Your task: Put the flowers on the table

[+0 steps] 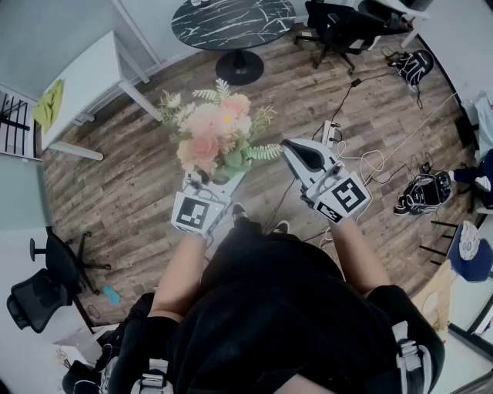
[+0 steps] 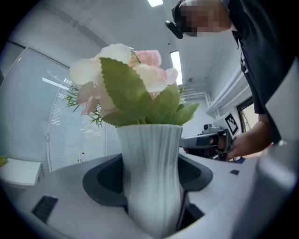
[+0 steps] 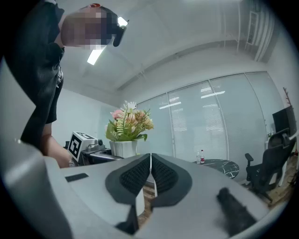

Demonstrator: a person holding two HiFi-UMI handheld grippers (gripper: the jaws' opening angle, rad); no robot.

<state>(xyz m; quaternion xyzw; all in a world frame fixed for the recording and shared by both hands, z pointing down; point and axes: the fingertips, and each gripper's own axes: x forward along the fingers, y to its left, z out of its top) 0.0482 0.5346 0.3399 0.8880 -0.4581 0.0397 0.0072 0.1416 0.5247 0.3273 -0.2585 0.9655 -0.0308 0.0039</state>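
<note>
Pink and cream artificial flowers in a white ribbed ceramic vase, pinched at the vase body by the left claw and held above the wood-plank floor; right claw pressed together, empty; round black marbled bench well apart, placement judged outstanding.

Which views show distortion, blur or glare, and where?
Head view: strong fisheye, floor planks curve toward the edges. Left gripper view: vase close and soft, ceiling light blown out. Right gripper view: dark corners, ceiling light glares, flowers crisp.
</note>
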